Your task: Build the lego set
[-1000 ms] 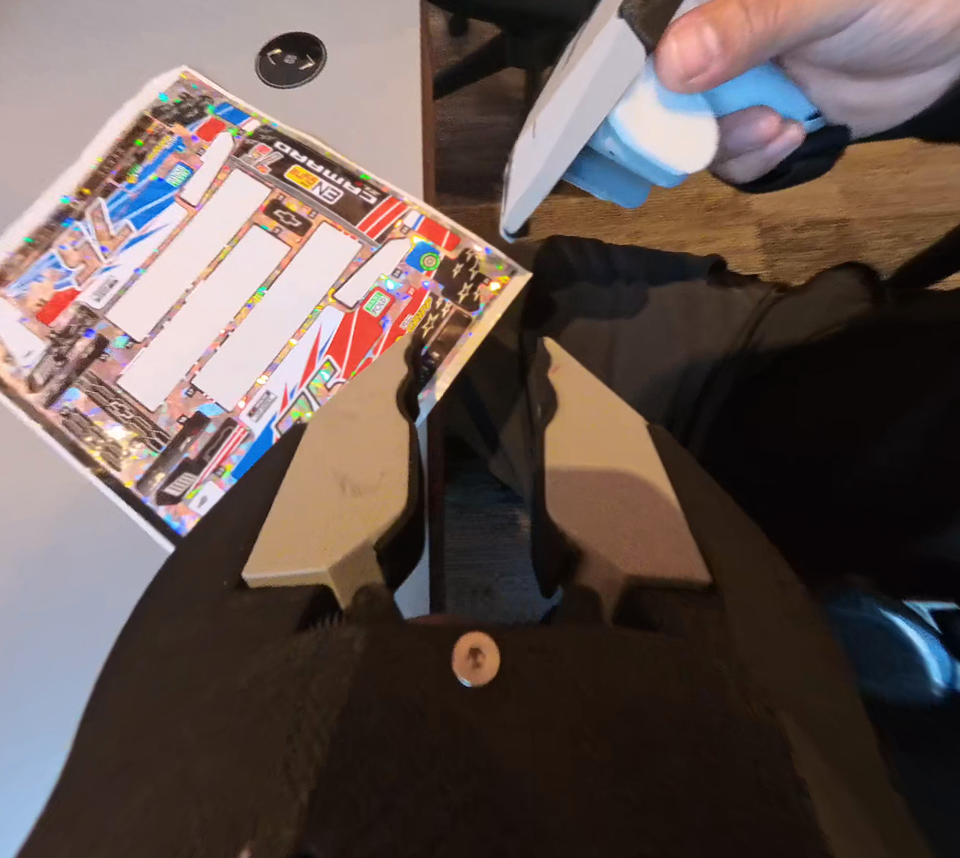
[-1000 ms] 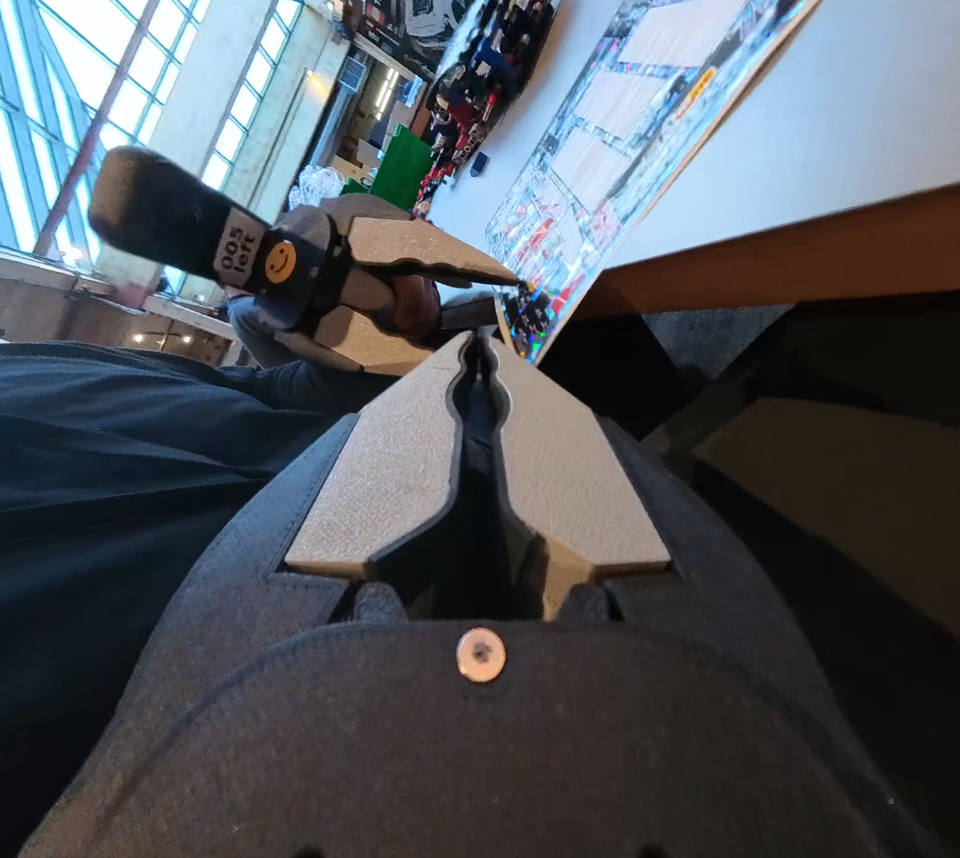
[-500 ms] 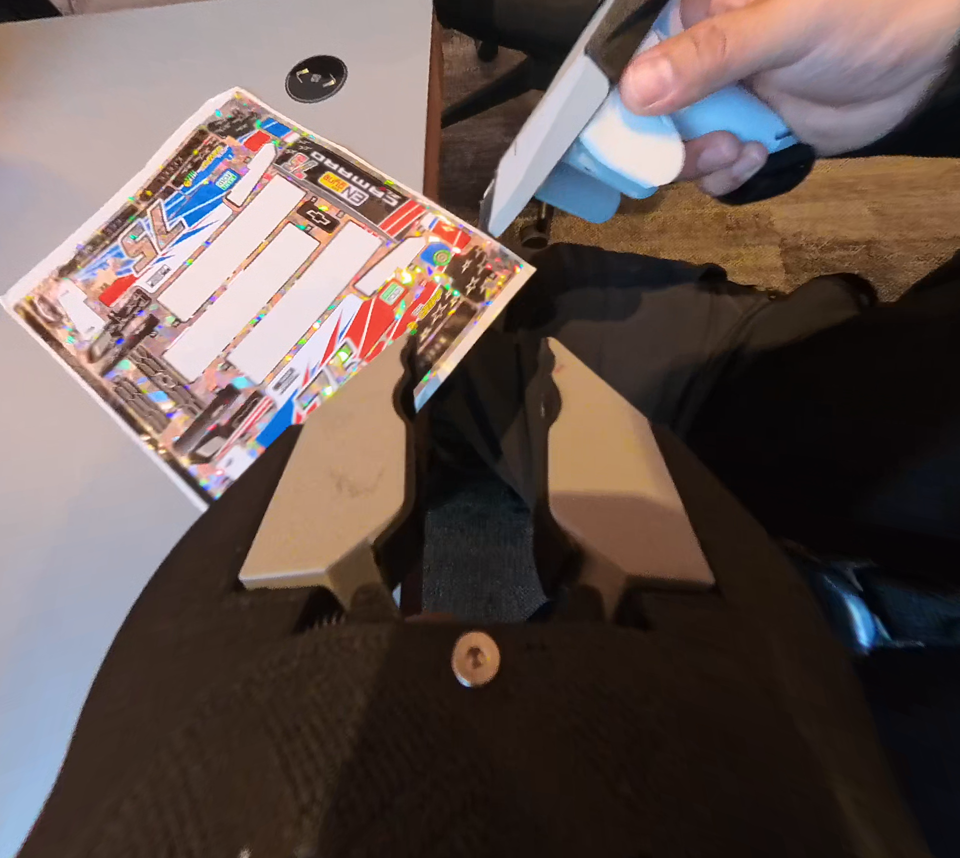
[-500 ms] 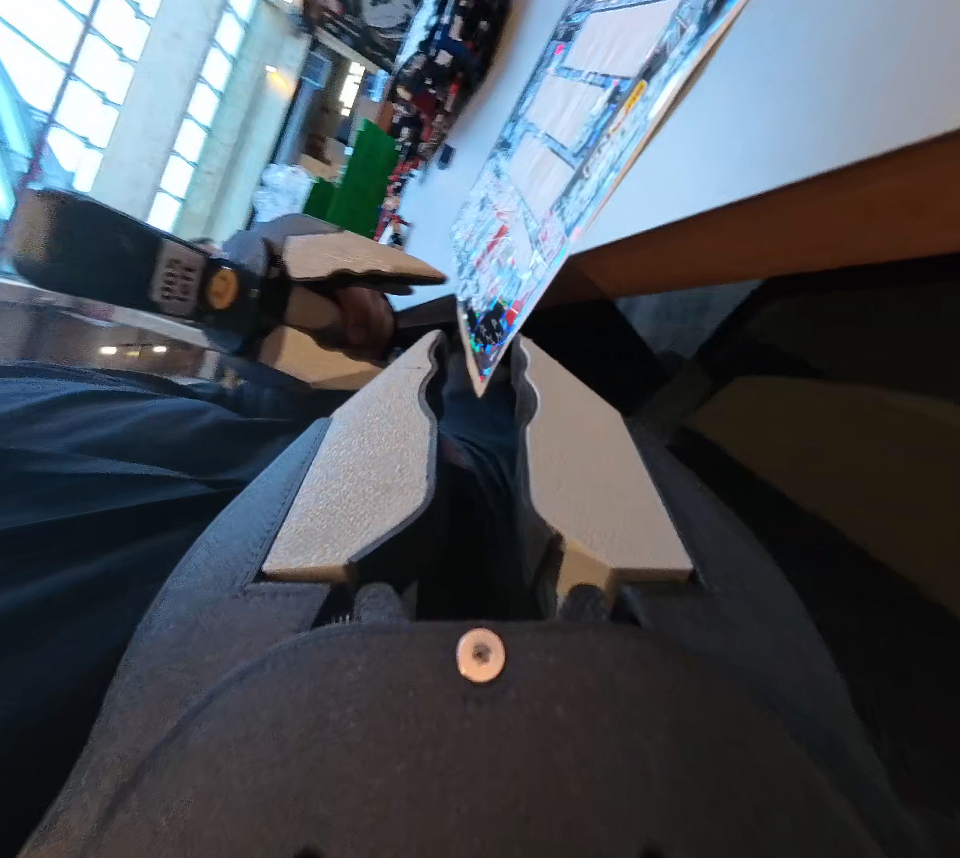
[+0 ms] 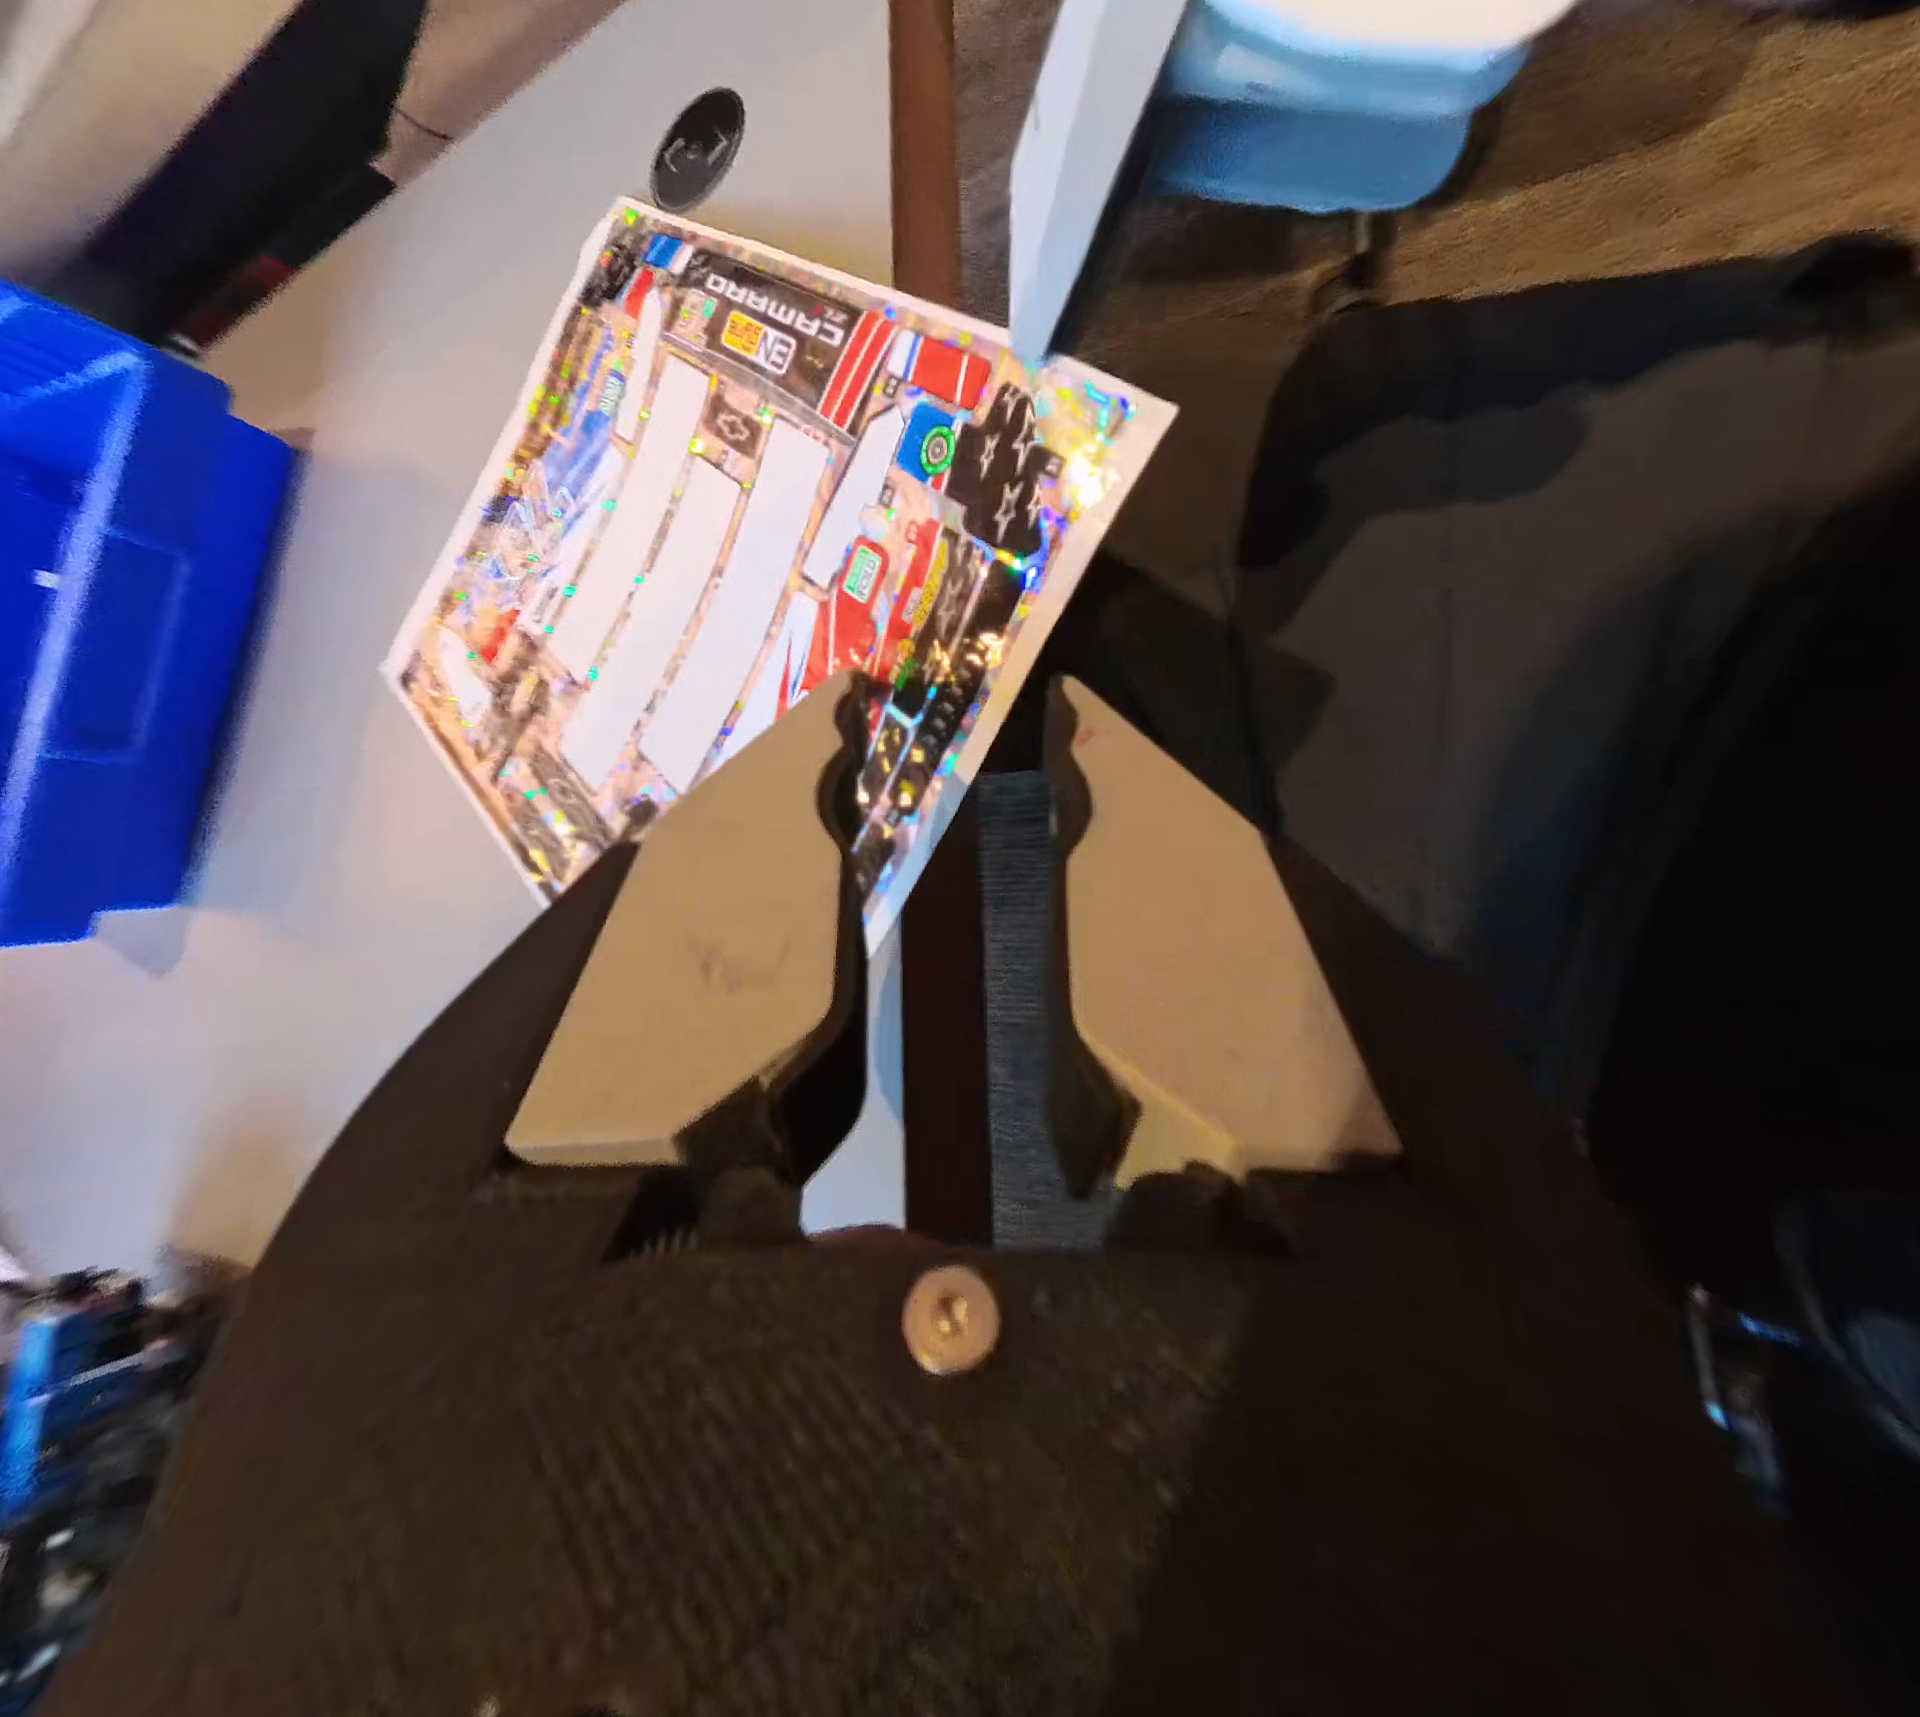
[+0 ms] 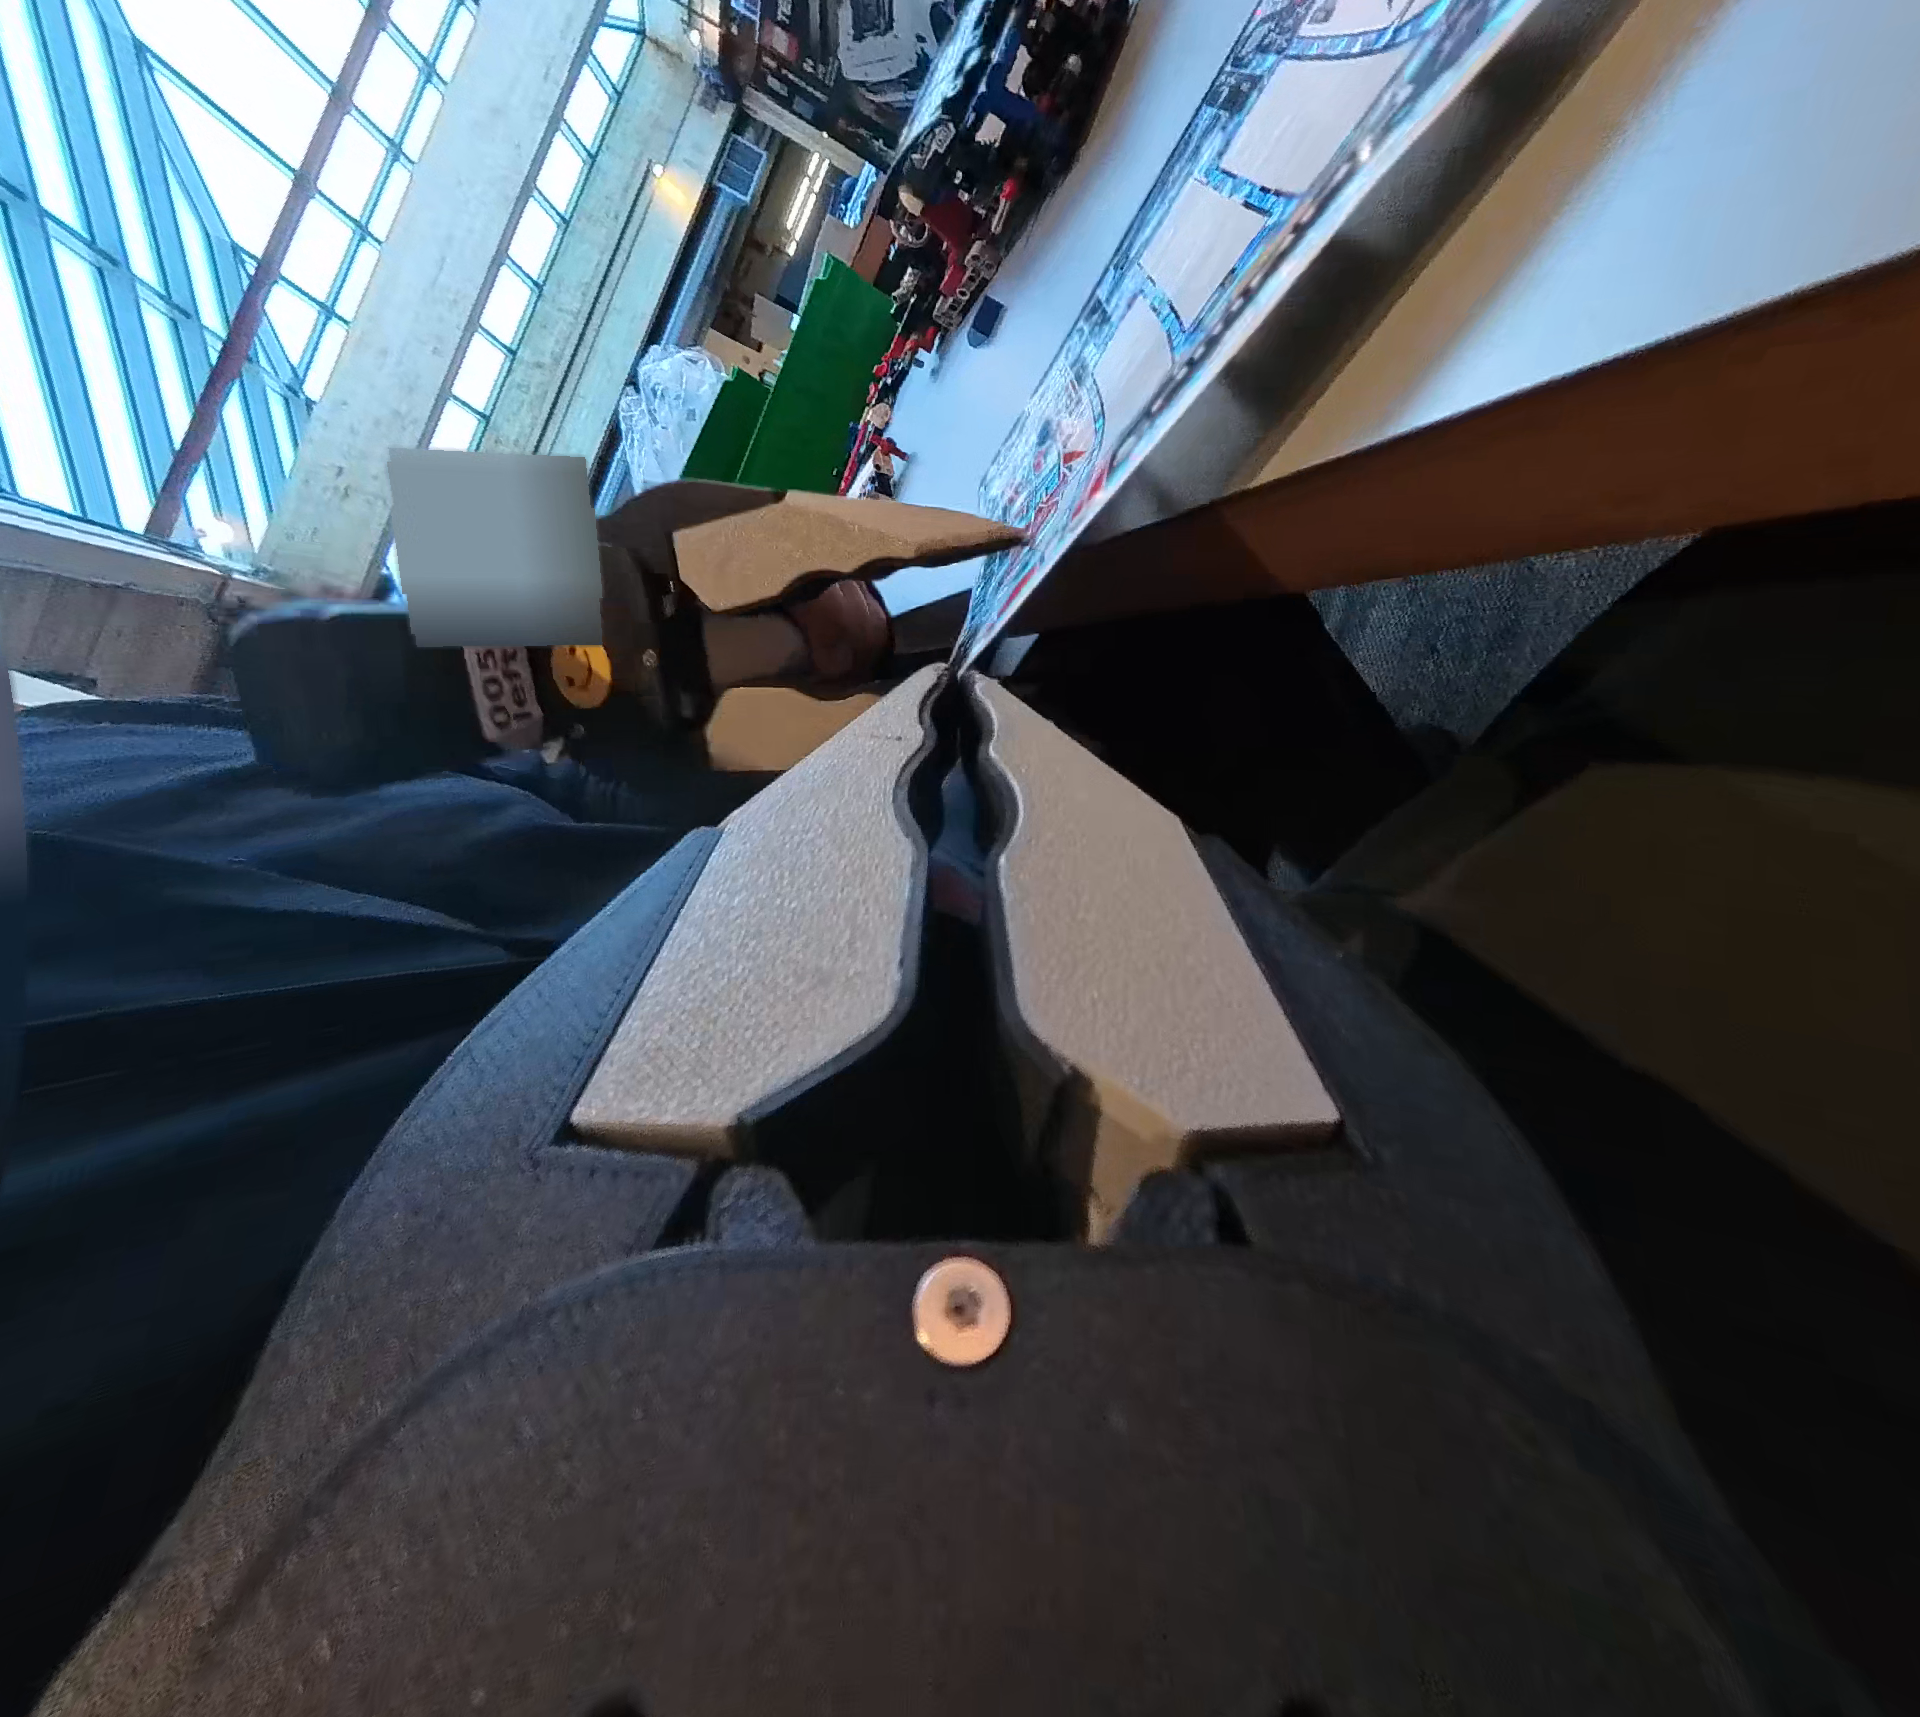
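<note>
Sticker sheet [image 5: 769, 545], thin, light, floppy and easily creased, overhangs the desk [image 5: 436, 317] edge; right tool [image 6: 958, 682] pinches its projecting corner, the best hold, while left tool [image 5: 945, 722] straddles it, jaws parted.

right tool [image 5: 1049, 317]: top cut off, motion-blurred | blue bin [image 5: 104, 628]: cropped left | sticker sheet [image 5: 790, 545]: near corner behind finger
</note>
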Available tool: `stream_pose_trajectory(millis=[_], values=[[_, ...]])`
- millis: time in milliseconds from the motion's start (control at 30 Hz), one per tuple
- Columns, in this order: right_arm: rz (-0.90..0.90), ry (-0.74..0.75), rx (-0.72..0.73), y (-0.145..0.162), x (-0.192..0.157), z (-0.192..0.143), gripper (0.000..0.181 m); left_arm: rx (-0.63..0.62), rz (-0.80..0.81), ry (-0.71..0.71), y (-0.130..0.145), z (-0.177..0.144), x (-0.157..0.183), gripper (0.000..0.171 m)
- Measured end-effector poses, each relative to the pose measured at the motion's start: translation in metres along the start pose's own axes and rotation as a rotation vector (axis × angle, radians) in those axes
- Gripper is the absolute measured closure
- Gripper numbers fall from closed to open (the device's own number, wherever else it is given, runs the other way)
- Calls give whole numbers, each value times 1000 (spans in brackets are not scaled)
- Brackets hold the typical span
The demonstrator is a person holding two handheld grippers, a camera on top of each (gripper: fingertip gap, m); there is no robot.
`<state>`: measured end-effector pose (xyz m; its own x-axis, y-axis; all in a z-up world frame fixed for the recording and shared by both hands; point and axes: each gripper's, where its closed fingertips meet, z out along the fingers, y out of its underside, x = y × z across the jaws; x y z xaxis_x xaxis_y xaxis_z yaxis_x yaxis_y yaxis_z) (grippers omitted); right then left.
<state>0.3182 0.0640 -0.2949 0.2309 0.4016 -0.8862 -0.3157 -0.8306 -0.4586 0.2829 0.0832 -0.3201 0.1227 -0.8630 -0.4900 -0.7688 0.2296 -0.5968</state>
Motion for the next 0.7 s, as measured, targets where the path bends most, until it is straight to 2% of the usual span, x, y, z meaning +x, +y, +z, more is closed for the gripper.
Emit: stream_pose_trajectory(millis=[133,300,500,700], values=[[-2,-12,14,-4,-2,-3,181,49,75,-61,-8,-3,-1,171],[20,-42,16,-4,-6,-5,178,73,124,-153,-10,-4,-10,171],[60,-65,-23,4,-8,-4,153,109,183,-203,-15,-8,-8,171],[70,-147,-8,1,-25,4,153,194,289,-268,-32,-21,-6,171]])
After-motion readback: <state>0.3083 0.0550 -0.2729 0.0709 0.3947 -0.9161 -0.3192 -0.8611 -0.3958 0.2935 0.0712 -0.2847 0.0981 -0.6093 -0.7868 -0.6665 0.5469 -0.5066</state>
